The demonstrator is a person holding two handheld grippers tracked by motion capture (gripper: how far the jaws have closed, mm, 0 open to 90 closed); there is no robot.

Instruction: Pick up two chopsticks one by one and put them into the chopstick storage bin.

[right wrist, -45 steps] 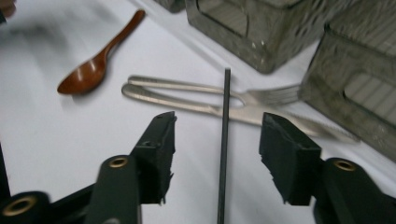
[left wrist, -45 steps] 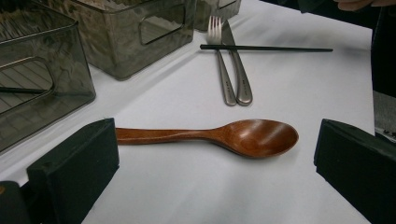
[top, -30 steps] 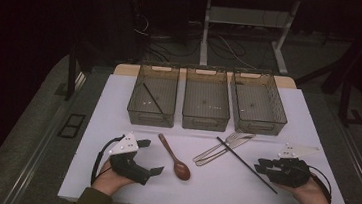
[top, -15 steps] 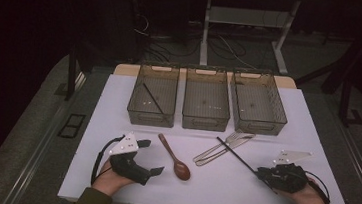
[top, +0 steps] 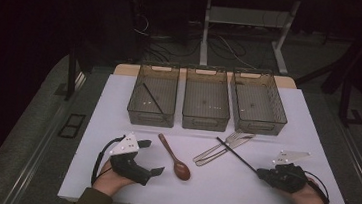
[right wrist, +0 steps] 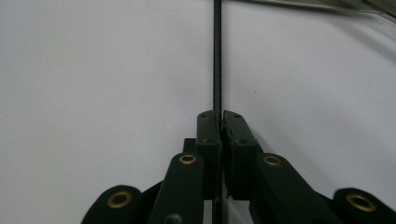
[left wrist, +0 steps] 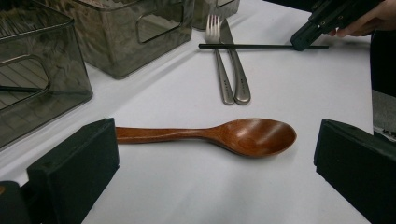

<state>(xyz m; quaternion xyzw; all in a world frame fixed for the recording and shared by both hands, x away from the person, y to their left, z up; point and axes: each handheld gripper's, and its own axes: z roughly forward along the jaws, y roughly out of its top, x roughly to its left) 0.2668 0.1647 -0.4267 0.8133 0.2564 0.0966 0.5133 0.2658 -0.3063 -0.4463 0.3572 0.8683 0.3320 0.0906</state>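
A black chopstick [top: 236, 155] lies slantwise across the white mat, with its far end over a fork and knife [top: 222, 147]. My right gripper [top: 258, 173] is shut on its near end. Its jaws have just been closing on it, and in the right gripper view [right wrist: 220, 116] the pads pinch the chopstick [right wrist: 217, 56]. A wooden spoon [top: 173, 156] lies left of the cutlery. My left gripper [top: 152, 156] rests open beside it. In the left gripper view the spoon [left wrist: 210, 135] lies crosswise between the wide jaws, untouched.
Three clear grey bins stand in a row at the back of the mat [top: 297, 128]. The left bin [top: 152, 99] holds another black chopstick. The middle bin [top: 206, 102] and right bin [top: 258, 104] look bare. The table's front edge is close to both hands.
My right gripper has shifted slightly toward the chopstick's near end and closed on it. The left gripper, spoon, fork and knife have stayed put.
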